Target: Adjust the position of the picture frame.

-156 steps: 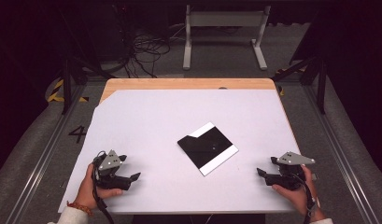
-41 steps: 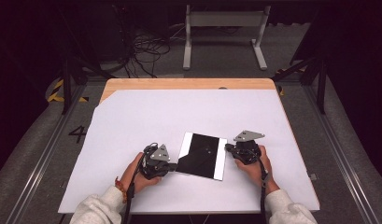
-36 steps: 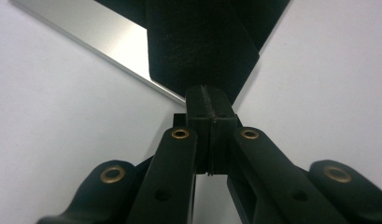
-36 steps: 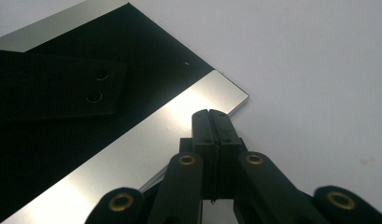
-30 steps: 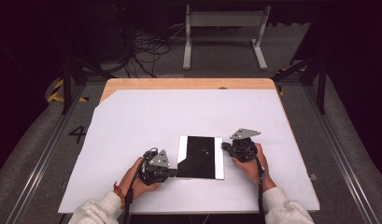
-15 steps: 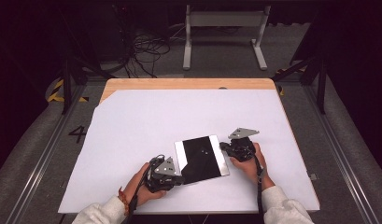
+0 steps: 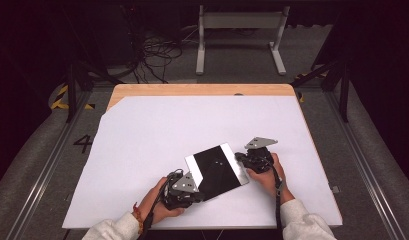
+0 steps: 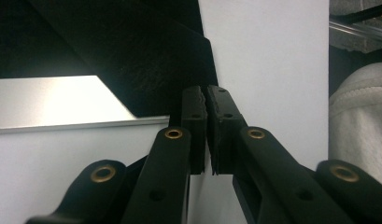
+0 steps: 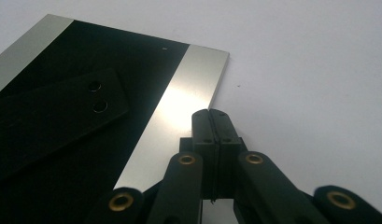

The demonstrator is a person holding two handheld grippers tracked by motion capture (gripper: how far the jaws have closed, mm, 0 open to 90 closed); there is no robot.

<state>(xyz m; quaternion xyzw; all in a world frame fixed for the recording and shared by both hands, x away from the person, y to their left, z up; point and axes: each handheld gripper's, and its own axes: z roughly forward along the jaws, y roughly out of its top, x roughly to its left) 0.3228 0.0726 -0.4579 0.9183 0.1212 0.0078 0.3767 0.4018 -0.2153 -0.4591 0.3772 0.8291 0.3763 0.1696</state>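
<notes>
A flat black plate with silver strips along two opposite edges (image 7: 217,170) lies askew on the white sheet (image 7: 157,140) that covers the table, and it sits between the two grippers. The left gripper (image 7: 184,192) is at the plate's near corner, its jaws drawn almost together with only a thin slit between the pads; in the left gripper view those tips (image 8: 207,100) stand right at a dark corner of the plate (image 8: 132,56), and whether they pinch its edge cannot be told. The right gripper (image 7: 244,159) meets the plate's far silver strip, jaws fully together; in the right gripper view the closed tips (image 9: 210,114) rest against the side edge of the strip (image 9: 179,112), with nothing clamped between them. A black bar with two holes (image 9: 53,116) is mirrored or lying on the plate's dark face to the left of that gripper. Beyond both grippers the sheet ends short of a bare wooden table edge (image 7: 202,90). Past that, the dim room has a grey carpeted floor, a tangle of black cables (image 7: 152,55) and a pale metal stand (image 7: 239,30). A metal rail (image 7: 47,165) runs along the floor out to the left gripper's side.
</notes>
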